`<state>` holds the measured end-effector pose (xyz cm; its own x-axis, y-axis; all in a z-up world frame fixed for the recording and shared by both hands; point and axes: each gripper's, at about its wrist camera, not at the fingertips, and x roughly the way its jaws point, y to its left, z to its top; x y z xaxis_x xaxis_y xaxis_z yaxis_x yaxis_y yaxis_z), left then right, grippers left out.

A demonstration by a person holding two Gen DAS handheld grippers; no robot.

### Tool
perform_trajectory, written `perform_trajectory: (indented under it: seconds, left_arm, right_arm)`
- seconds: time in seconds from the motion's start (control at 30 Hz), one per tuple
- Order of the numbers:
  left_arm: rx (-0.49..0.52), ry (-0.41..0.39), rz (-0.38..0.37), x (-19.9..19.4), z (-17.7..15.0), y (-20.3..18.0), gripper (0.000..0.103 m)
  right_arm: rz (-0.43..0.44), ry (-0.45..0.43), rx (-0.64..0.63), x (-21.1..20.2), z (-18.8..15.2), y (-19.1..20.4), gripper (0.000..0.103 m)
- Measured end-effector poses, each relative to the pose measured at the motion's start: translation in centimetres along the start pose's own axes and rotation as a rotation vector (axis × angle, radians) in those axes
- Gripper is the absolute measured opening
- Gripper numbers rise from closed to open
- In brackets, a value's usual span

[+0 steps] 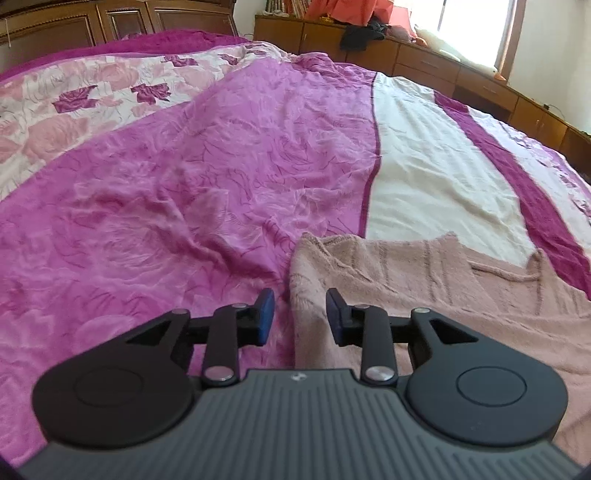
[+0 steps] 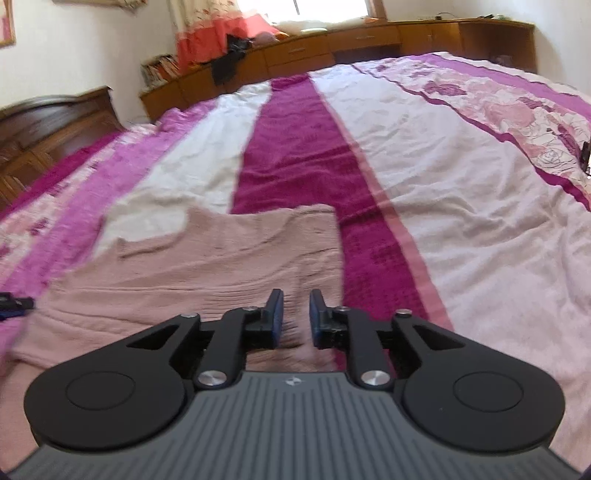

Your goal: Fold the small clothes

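The pink knit sweater [image 1: 424, 295] lies flat — its left edge between the left gripper [image 1: 300, 315]'s open fingers; the right gripper [image 2: 296, 319], jaws narrowly parted and empty, hovers near its right edge.

Striped bedspread [image 1: 229, 155] — wooden cabinets [image 1: 424, 59] behind (dark garment [image 1: 360, 37] atop).

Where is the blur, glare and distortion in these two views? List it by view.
Left wrist view: the window is blown out white, the headboard bows with fisheye curve, and the bedspread is fairly sharp. Right wrist view: motion blur smears the pink sweater and bedspread, the window glares, and the cabinets bend.
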<state>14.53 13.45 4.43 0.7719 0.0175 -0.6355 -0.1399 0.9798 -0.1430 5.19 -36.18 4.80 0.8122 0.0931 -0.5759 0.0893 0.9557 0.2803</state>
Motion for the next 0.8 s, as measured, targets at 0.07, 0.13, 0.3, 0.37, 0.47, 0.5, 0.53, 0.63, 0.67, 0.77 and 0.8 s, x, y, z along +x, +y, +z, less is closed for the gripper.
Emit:
perform_trajectory:
  seconds: [0.07,0.13,0.3,0.37,0.47,0.5,0.53,0.63,0.67,0.77,0.8]
  left_arm:
    - [0.009,-0.001,-0.014,-1.6,-0.1,0.0,0.033]
    - [0.023,-0.001,-0.017,-3.3,-0.4,0.0,0.033]
    - [0.066,0.007,-0.027,-7.4,-1.7,-0.3,0.033]
    - [0.074,0.014,-0.041,-8.7,-2.4,-0.3,0.033]
    - [0.089,0.039,-0.057,-10.3,-3.6,-0.1,0.033]
    - [0.089,0.047,-0.058,-10.7,-3.9,0.0,0.033]
    - [0.090,0.055,-0.058,-11.1,-4.4,0.1,0.033]
    - [0.095,0.073,-0.056,-12.1,-5.5,0.5,0.033]
    - [0.099,0.078,-0.054,-12.4,-5.8,0.6,0.033]
    - [0.103,0.088,-0.043,-13.1,-6.6,1.1,0.034]
    - [0.101,0.095,-0.041,-13.3,-6.9,1.3,0.036]
  right_arm:
    - [0.019,-0.019,0.001,-1.6,-0.1,0.5,0.034]
    - [0.039,-0.038,-0.015,-3.2,-0.3,1.3,0.045]
    - [0.092,-0.037,-0.064,-6.6,-1.3,3.2,0.049]
    - [0.110,-0.027,-0.083,-7.8,-2.0,4.1,0.049]
    - [0.132,-0.007,-0.096,-9.2,-3.3,5.0,0.050]
    - [0.138,0.003,-0.098,-9.6,-3.8,5.2,0.050]
    - [0.141,0.009,-0.102,-10.0,-4.2,5.3,0.051]
    - [0.134,0.025,-0.112,-11.1,-5.4,5.4,0.059]
    - [0.129,0.030,-0.114,-11.3,-5.8,5.4,0.062]
    - [0.109,0.051,-0.124,-12.0,-6.8,4.9,0.066]
    - [0.098,0.057,-0.130,-12.3,-7.2,4.8,0.070]
